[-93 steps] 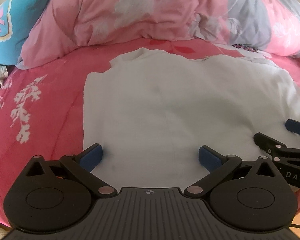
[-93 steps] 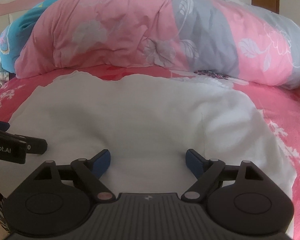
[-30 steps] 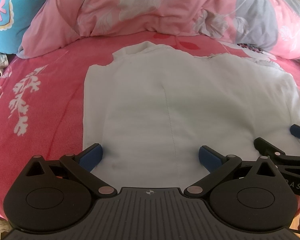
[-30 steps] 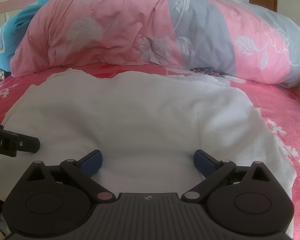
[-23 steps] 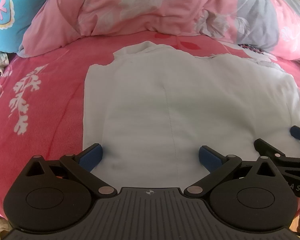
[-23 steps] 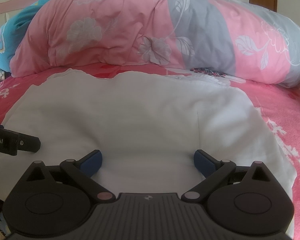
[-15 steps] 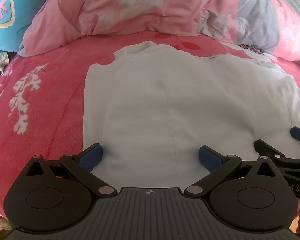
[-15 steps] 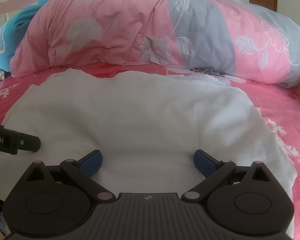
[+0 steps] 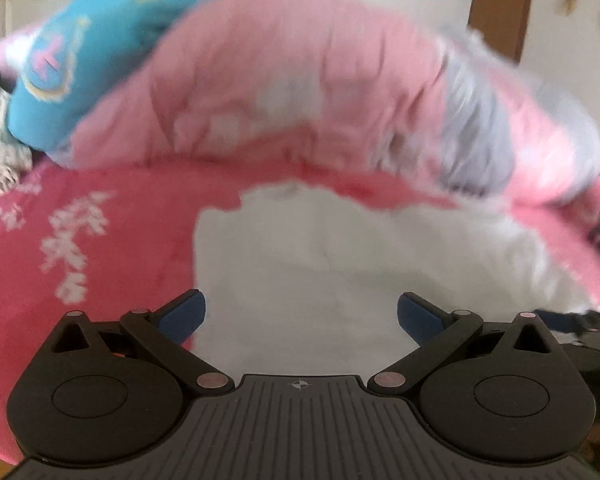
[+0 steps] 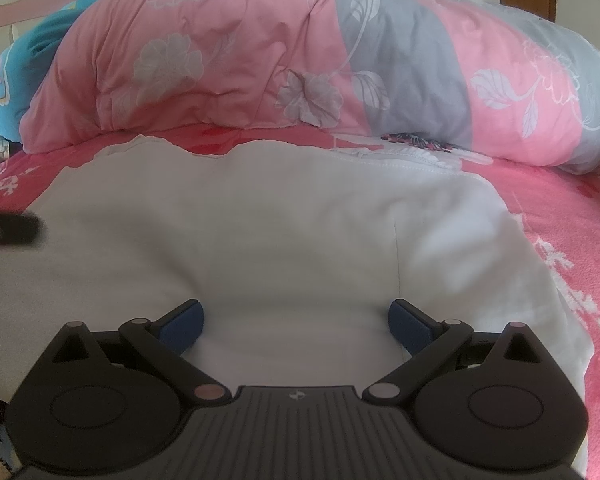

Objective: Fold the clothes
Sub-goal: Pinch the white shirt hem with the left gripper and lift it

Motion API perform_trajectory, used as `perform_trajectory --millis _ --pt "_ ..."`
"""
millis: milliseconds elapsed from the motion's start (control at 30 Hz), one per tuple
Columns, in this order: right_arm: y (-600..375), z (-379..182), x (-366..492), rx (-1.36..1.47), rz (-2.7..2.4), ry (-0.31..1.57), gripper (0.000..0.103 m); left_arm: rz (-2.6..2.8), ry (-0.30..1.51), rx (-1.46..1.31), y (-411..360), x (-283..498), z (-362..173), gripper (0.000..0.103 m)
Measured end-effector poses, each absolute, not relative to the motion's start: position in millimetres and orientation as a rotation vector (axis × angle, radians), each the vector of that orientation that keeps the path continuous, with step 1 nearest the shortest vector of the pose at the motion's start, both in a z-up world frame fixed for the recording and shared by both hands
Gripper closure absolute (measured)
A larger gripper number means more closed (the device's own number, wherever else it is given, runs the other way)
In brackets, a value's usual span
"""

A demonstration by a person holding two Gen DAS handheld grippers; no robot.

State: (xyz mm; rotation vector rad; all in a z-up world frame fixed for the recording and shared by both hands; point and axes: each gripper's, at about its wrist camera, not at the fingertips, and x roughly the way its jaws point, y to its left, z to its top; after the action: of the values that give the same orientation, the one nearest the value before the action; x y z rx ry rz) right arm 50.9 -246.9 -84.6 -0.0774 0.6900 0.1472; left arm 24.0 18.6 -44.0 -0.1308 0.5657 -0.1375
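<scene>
A white garment (image 10: 284,236) lies spread flat on the pink bed cover (image 10: 572,216), its near hem under both grippers. My right gripper (image 10: 296,320) hangs open just above the near part of the cloth, with nothing between its blue pads (image 10: 182,322). The left wrist view is motion-blurred: my left gripper (image 9: 300,316) is open over the garment's (image 9: 340,272) left portion, its left pad near the cloth's left edge. In the right wrist view the left gripper's tip (image 10: 12,226) shows as a dark blur at the far left.
A rolled pink and grey floral quilt (image 10: 300,60) runs across the back of the bed. A blue cushion (image 9: 72,76) sits at its left end. Bare pink cover (image 9: 60,240) with white print lies left of the garment. A brown door (image 9: 500,4) stands behind.
The left wrist view has swung upward and blurred, taking in more quilt and wall. In the right wrist view the left gripper's tip has risen. The right gripper has barely moved.
</scene>
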Motion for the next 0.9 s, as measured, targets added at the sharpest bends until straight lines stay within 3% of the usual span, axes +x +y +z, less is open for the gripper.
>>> perform_trajectory --millis 233,400,467,600,700,767,900 --pt "-248 -86 51 -0.078 0.151 0.687 0.001 -0.142 0.611 -0.267 54 -26 -61 0.000" --pt "-248 -86 51 -0.082 0.150 0.690 0.001 -0.146 0.649 -0.374 59 -28 -73 0.009" --pt "-248 -85 52 -0.083 0.150 0.694 0.001 -0.152 0.671 -0.391 59 -25 -79 0.025" --pt "-248 -83 53 -0.087 0.151 0.704 0.001 -0.140 0.670 -0.428 64 -27 -86 0.034" --pt "-247 -82 54 -0.095 0.151 0.712 0.001 -0.136 0.658 -0.454 69 -25 -87 0.055" --pt "-247 -80 55 -0.099 0.153 0.719 0.001 -0.135 0.659 -0.468 72 -24 -89 0.074" --pt "-244 -63 51 -0.151 0.178 0.693 0.005 -0.142 0.660 -0.486 78 -22 -87 0.092"
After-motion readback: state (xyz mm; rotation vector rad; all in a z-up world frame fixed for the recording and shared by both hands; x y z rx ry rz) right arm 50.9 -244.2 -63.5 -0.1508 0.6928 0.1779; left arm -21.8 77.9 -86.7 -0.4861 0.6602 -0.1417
